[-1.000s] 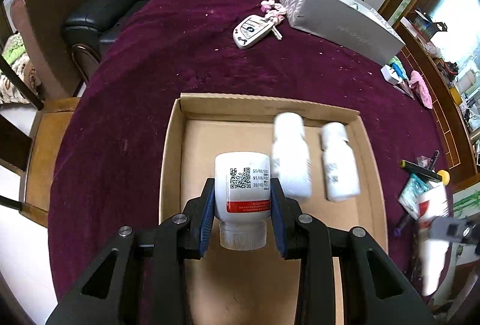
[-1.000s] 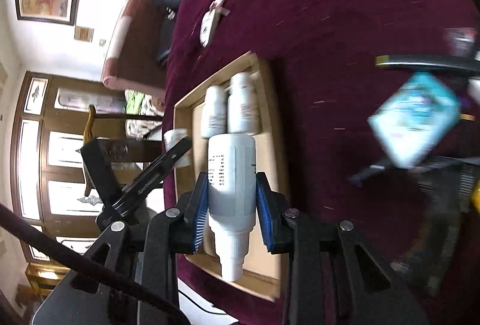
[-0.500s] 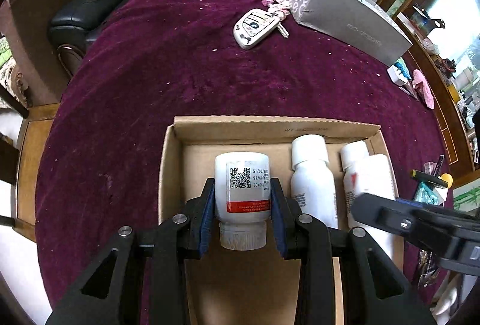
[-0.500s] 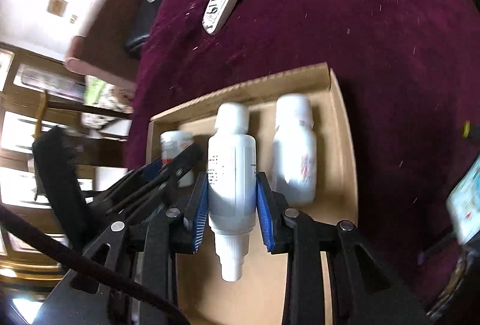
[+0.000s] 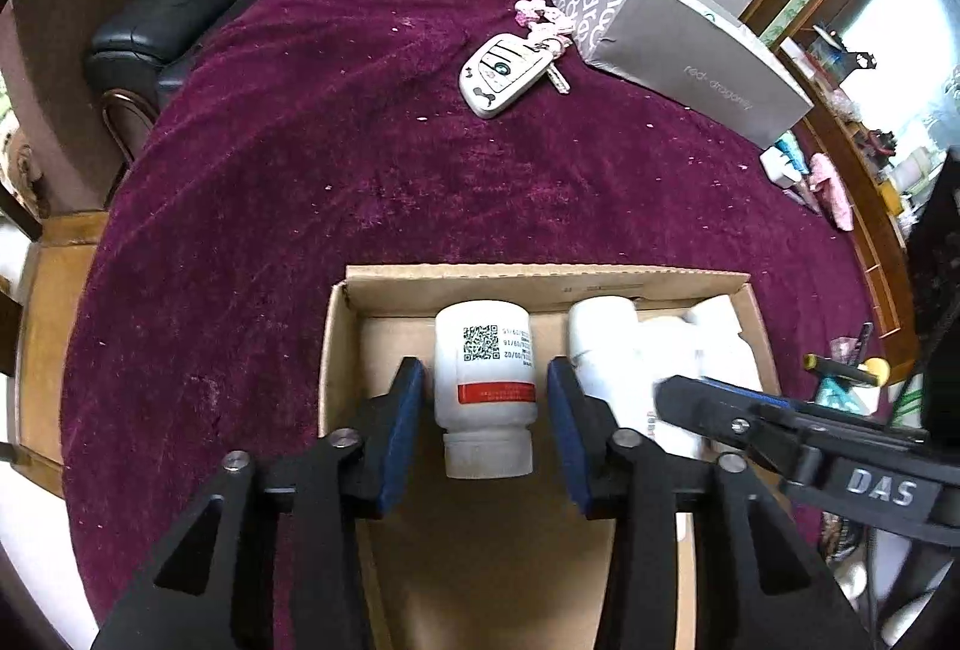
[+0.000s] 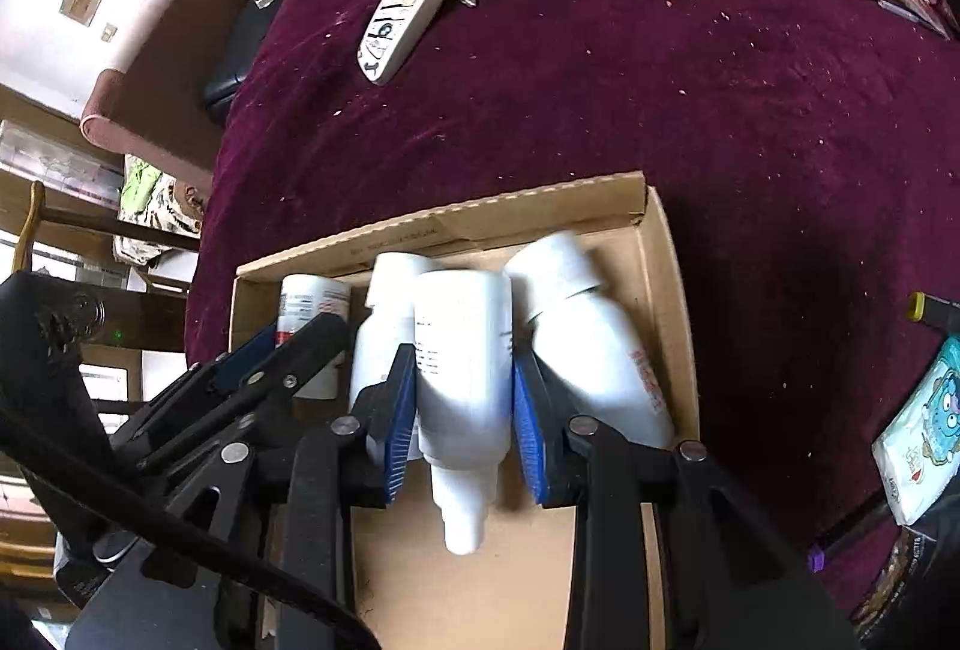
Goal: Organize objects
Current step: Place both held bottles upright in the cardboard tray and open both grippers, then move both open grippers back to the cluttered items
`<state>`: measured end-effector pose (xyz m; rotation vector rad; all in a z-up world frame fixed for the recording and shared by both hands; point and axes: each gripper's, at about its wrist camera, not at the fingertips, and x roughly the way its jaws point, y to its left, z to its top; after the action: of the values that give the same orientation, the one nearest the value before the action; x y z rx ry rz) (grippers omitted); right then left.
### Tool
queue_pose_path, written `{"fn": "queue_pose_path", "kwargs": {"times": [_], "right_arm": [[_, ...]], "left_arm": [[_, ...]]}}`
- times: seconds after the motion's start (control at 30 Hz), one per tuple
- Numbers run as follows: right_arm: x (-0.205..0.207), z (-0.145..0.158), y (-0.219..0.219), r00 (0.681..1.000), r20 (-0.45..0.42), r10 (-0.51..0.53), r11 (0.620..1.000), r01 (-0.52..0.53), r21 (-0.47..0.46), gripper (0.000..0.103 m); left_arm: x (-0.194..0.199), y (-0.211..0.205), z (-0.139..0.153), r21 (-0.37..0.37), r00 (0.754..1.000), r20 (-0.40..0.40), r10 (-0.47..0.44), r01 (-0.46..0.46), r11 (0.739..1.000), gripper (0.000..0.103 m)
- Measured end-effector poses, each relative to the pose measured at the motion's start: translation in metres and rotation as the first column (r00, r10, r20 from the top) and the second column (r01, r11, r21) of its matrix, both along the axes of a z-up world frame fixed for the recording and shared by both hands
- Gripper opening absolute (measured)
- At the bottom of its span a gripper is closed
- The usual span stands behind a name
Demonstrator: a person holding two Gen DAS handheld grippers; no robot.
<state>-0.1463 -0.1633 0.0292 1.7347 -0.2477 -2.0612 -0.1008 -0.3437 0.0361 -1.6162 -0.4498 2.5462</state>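
— Where's the short bottle [image 5: 485,380]?

— Lying in the cardboard box [image 5: 540,279], base near the far wall. The left gripper [image 5: 485,431] has its fingers spread, clear of it on both sides.

— And the right gripper [image 6: 463,413]?

— Fingers pinching the tall bottle [image 6: 463,374], squeezed between two others lying there. I'd lower it straight and then release; that gap looks tight.

— Room to back out?

— Toward the near end the box floor is bare. The car key [image 5: 503,75] sits well apart on the bench.
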Motion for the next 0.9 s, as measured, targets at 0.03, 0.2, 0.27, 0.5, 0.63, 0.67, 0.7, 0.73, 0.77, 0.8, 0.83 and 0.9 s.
{"fn": "queue_pose_path", "kwargs": {"times": [0.03,0.2,0.27,0.5,0.63,0.67,0.7,0.73,0.77,0.8,0.83,0.9], "right_arm": [[-0.001,-0.001,0.001,1.000,0.004,-0.004,1.000,0.004,-0.007,0.029],[0.000,0.007,0.003,1.000,-0.013,-0.004,1.000,0.004,-0.018,0.034],[0.002,0.015,0.005,0.999,-0.034,-0.003,1.000,0.002,-0.027,0.034],[0.017,0.050,0.023,0.993,-0.119,-0.008,0.998,0.000,-0.070,0.048],[0.029,0.061,0.045,0.993,-0.118,-0.018,0.993,0.004,-0.118,0.048],[0.032,0.064,0.054,0.993,-0.114,-0.021,0.991,0.005,-0.137,0.048],[0.035,0.066,0.061,0.993,-0.112,-0.026,0.988,0.009,-0.153,0.049],[0.038,0.068,0.072,0.993,-0.114,-0.037,0.986,0.018,-0.163,0.048],[0.041,0.072,0.089,0.991,-0.120,-0.057,0.985,0.036,-0.167,0.049],[0.043,0.074,0.101,0.990,-0.125,-0.071,0.984,0.049,-0.169,0.049],[0.045,0.076,0.116,0.988,-0.130,-0.088,0.983,0.065,-0.170,0.051],[0.048,0.077,0.152,0.981,-0.142,-0.131,0.981,0.108,-0.160,0.052]], "left_arm": [[0.000,0.000,0.000,0.012,1.000,0.002,0.000,0.000,1.000,0.042],[0.003,-0.006,0.004,0.079,0.999,0.019,0.027,-0.028,0.996,0.048],[0.008,-0.014,0.010,0.125,0.998,0.016,0.063,-0.065,0.990,0.048],[0.037,-0.022,0.063,0.175,0.988,-0.110,0.106,-0.086,0.981,0.063],[0.049,-0.032,0.066,0.433,0.985,-0.075,0.155,-0.108,0.895,0.069],[0.053,-0.032,0.064,0.482,0.985,-0.063,0.162,-0.113,0.869,0.069],[0.059,-0.030,0.064,0.524,0.984,-0.064,0.168,-0.110,0.844,0.069],[0.062,-0.027,0.065,0.559,0.983,-0.075,0.167,-0.097,0.823,0.069],[0.066,-0.023,0.065,0.590,0.983,-0.082,0.162,-0.083,0.803,0.069],[0.068,-0.019,0.064,0.616,0.985,-0.079,0.154,-0.073,0.784,0.069],[0.070,-0.011,0.061,0.651,0.988,-0.060,0.141,-0.068,0.756,0.069],[0.071,0.003,0.057,0.716,0.991,-0.047,0.123,-0.052,0.696,0.069]]}}
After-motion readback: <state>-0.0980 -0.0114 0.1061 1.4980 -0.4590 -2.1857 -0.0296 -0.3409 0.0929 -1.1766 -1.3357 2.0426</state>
